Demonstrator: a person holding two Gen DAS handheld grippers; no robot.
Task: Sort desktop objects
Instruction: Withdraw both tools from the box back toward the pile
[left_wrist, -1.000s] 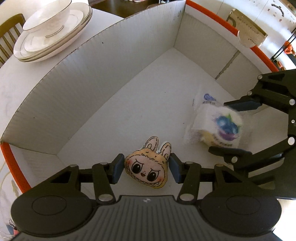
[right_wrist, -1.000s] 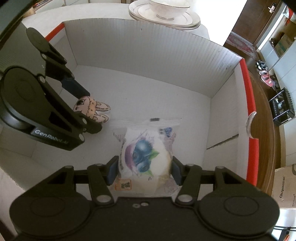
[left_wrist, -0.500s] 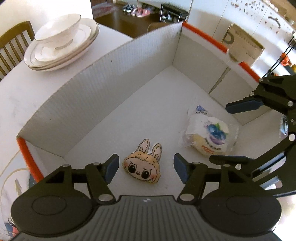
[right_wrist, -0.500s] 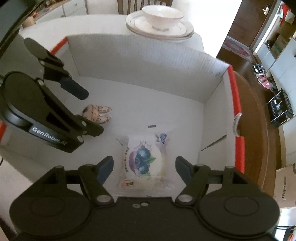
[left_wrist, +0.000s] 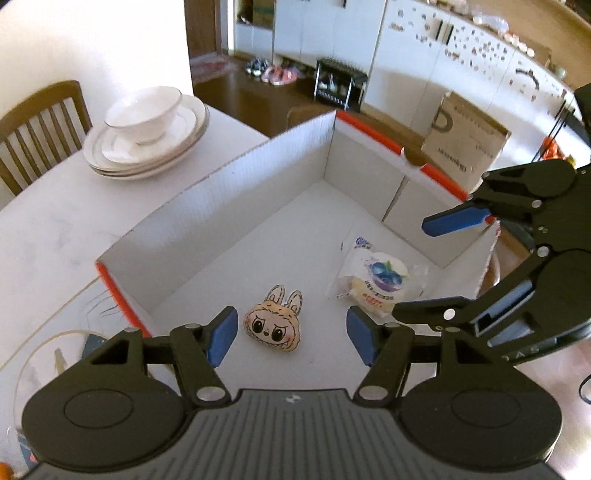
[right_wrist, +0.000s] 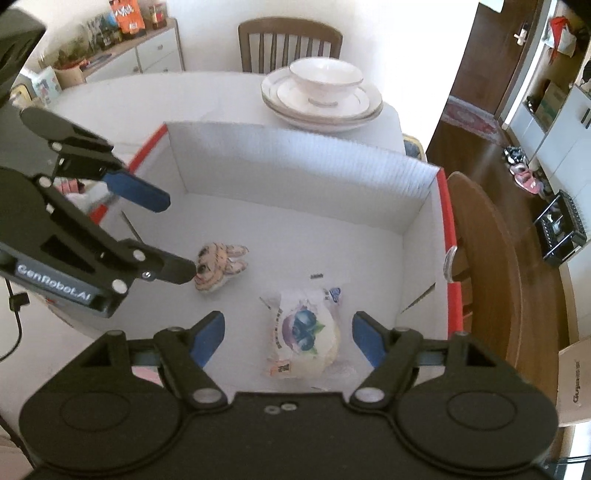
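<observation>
A white cardboard box with orange-red rims (left_wrist: 229, 184) (right_wrist: 295, 173) stands on the table. On its floor lie a tan bunny-eared plush face (left_wrist: 273, 323) (right_wrist: 218, 266) and a wrapped blueberry bun (left_wrist: 376, 282) (right_wrist: 304, 332). My left gripper (left_wrist: 290, 336) is open and empty, held above the plush. My right gripper (right_wrist: 288, 338) is open and empty, held above the bun. Each gripper shows in the other's view, the left (right_wrist: 162, 236) and the right (left_wrist: 439, 266).
A stack of white plates with a bowl on top (left_wrist: 147, 133) (right_wrist: 321, 92) sits on the white table beyond the box. Wooden chairs (left_wrist: 40, 129) (right_wrist: 290, 40) stand at the table's edge. A cardboard carton (left_wrist: 465, 144) stands on the floor past the box.
Both grippers opened and let go of the plush and the bun, which now lie on the box floor. Both grippers rose and pulled back out of the box.
</observation>
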